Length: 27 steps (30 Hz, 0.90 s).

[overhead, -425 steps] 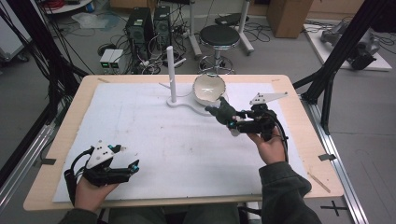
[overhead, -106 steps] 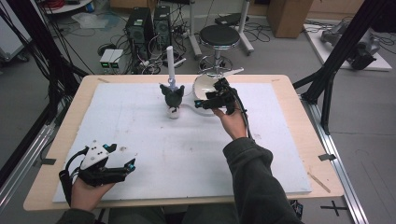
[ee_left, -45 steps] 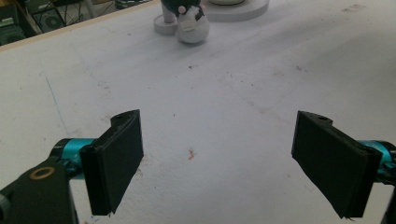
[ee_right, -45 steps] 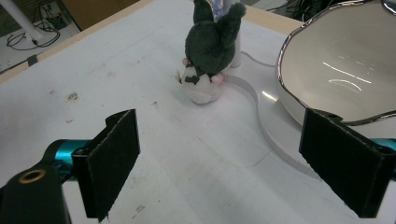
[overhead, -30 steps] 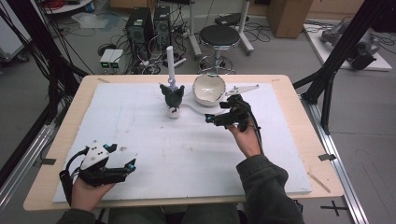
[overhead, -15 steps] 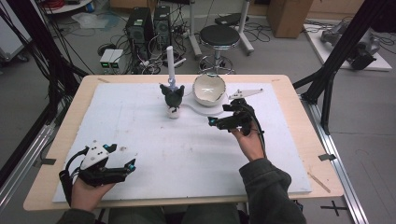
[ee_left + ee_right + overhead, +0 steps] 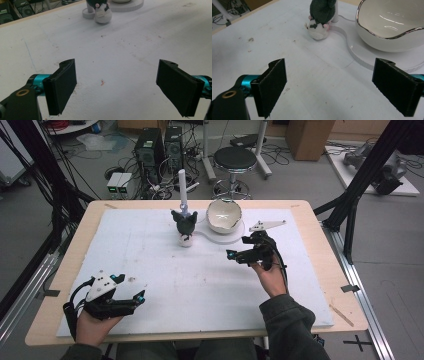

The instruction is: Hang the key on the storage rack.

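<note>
A small plush toy (image 7: 184, 227), dark on top with a white body, stands upright on the white mat beside a thin white post (image 7: 182, 185). Just to its right, a white bowl (image 7: 223, 216) with a metallic rim sits on a flat white base (image 7: 235, 236). My right gripper (image 7: 236, 249) hovers open below and right of the bowl, holding nothing. Its own view shows the toy (image 7: 320, 18) ahead on the left and the bowl (image 7: 392, 27) on the right. My left gripper (image 7: 131, 287) rests open near the front left corner, with the toy (image 7: 102, 12) far ahead of it.
The white mat (image 7: 150, 260) covers most of the wooden table (image 7: 320, 270). Beyond the far edge stand a black stool (image 7: 235, 157) and computer cases (image 7: 160, 145) on the floor. Black frame posts (image 7: 360, 190) rise at both sides.
The toy, absent from the mat at first, now stands by the post. My right gripper has drawn back from it, toward the person and to the right. The left gripper has stayed put.
</note>
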Motion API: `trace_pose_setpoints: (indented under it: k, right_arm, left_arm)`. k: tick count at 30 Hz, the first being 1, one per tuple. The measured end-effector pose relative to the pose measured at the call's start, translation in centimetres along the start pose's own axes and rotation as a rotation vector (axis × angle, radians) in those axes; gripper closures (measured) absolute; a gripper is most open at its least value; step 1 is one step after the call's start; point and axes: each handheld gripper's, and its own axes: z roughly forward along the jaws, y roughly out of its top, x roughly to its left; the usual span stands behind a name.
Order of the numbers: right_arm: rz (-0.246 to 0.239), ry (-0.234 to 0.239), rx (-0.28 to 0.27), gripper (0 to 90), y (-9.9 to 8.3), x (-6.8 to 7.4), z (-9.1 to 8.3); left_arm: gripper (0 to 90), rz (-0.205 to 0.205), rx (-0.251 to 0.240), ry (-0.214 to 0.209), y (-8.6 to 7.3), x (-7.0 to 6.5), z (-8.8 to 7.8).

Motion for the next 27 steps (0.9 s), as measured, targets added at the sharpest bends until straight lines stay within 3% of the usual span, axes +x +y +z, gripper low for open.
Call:
trace_pose_setpoints:
  k: [11, 27]
  right_arm:
    - [-0.032, -0.018, -0.014, 11.5, -0.5, 0.5, -0.6]
    - [-0.023, -0.029, -0.006, 11.5, -2.2, 0.0, -1.4]
  left_arm:
    - [16.9, -0.004, -0.001, 0.0, 0.0, 0.0, 0.0]
    - [16.9, 0.0, 0.002, -0.002, 0.0, 0.0, 0.0]
